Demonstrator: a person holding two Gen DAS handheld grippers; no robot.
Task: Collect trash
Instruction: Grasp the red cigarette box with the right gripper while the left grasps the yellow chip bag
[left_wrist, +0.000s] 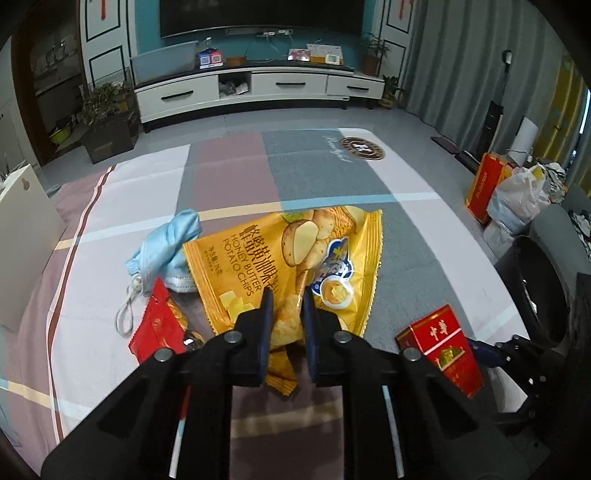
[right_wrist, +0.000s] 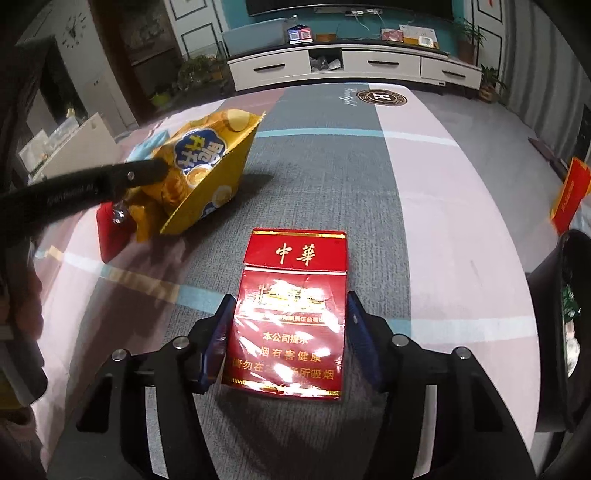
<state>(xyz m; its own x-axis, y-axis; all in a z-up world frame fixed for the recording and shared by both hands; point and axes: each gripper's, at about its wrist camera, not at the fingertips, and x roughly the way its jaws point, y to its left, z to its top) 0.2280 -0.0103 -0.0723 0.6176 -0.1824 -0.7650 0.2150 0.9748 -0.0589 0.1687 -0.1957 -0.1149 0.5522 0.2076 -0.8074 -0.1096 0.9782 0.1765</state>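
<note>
Mid-sheet (right_wrist: 424, 184), my left gripper (left_wrist: 287, 295) is clamped on the chip bag (left_wrist: 295, 251), tilted up, right gripper (right_wrist: 290, 310) half-wide astride the red pack (right_wrist: 291, 314), not pinched; next: close right, carry both to the bin (right_wrist: 565, 314).

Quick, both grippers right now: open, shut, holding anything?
Left gripper: shut on the yellow chip bag.
Right gripper: jaws astride the red cigarette pack; cannot tell whether the pads press it.
</note>
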